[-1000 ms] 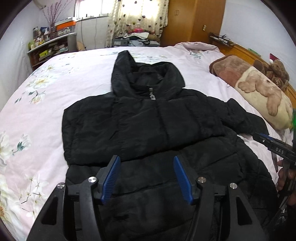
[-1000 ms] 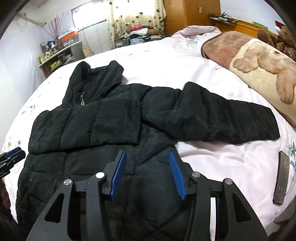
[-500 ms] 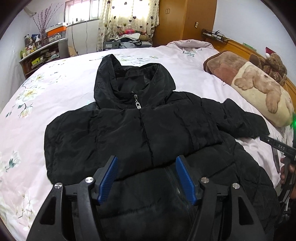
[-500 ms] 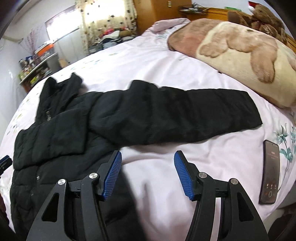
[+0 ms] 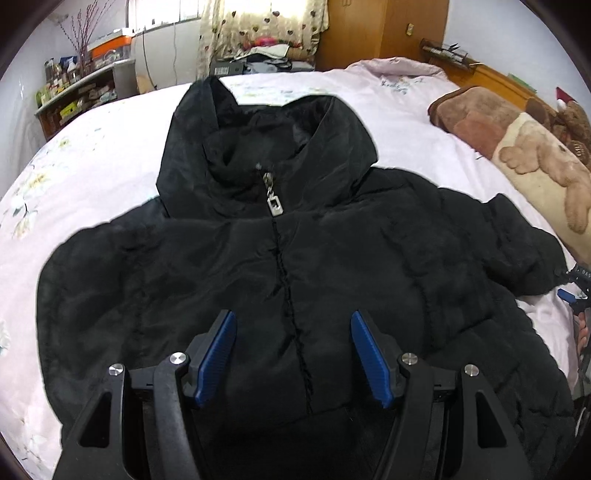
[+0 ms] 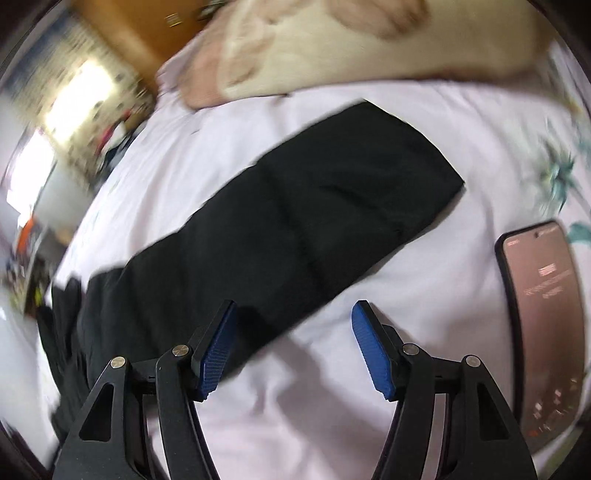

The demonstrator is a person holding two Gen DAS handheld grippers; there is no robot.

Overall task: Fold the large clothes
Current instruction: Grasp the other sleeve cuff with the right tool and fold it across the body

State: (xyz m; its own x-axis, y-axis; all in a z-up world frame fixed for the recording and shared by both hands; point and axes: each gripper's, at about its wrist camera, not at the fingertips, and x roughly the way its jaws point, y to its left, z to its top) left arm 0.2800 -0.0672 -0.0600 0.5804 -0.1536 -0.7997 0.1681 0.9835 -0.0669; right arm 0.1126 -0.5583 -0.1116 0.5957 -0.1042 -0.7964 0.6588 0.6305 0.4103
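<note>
Showing only right-side — sleeve (image 6: 295, 221) beside phone (image 6: 543, 314).

Lit window (image 5: 162, 14), heart curtain (image 5: 264, 18), wood wardrobe (image 5: 384, 33), shelf w/ clutter (image 5: 79, 90).

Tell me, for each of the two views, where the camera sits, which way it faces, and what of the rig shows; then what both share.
Left wrist: sits behind the open left gripper, low over the black jacket, facing its hood and the window wall; the right gripper shows at the right edge.
Right wrist: sits behind the open right gripper, tilted and blurred, facing the outstretched sleeve, the phone and the bear blanket.
Shared: jacket, pink bedsheet, bear blanket.
</note>
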